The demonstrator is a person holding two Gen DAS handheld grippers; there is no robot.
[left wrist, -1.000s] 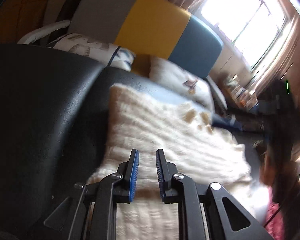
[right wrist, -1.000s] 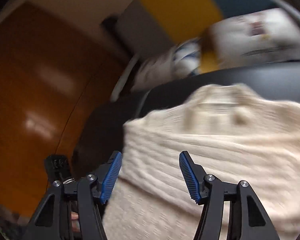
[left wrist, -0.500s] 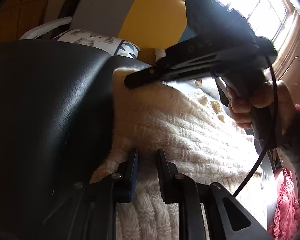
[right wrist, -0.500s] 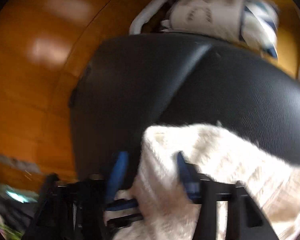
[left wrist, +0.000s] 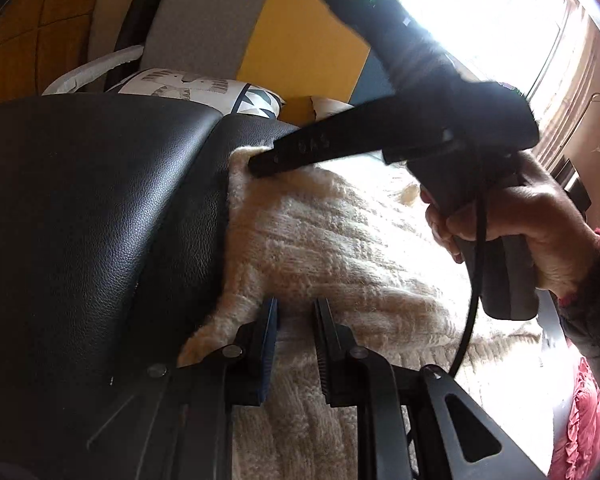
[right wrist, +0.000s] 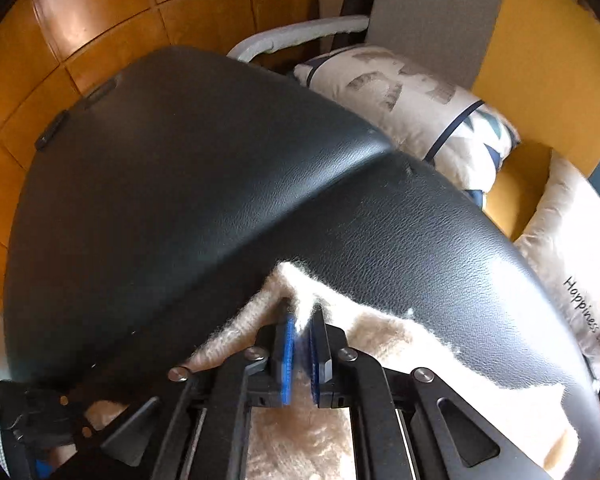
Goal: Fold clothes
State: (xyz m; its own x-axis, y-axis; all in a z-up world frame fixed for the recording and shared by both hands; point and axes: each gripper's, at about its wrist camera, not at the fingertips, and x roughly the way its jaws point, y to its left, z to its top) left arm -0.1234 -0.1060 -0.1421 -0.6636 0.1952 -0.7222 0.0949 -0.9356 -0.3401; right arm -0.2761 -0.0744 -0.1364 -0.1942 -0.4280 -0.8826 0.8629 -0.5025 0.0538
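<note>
Black leather seat — right claw pinching cream sweater, left claw spread; pillow seemingly "Happiness".

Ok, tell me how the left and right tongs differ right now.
The left tongs stand apart over the cream sweater, gripping nothing; the right tongs are pinched shut on the sweater's corner. The left sit near the sweater's near edge, the right at its far corner. Both have blue pads.
</note>
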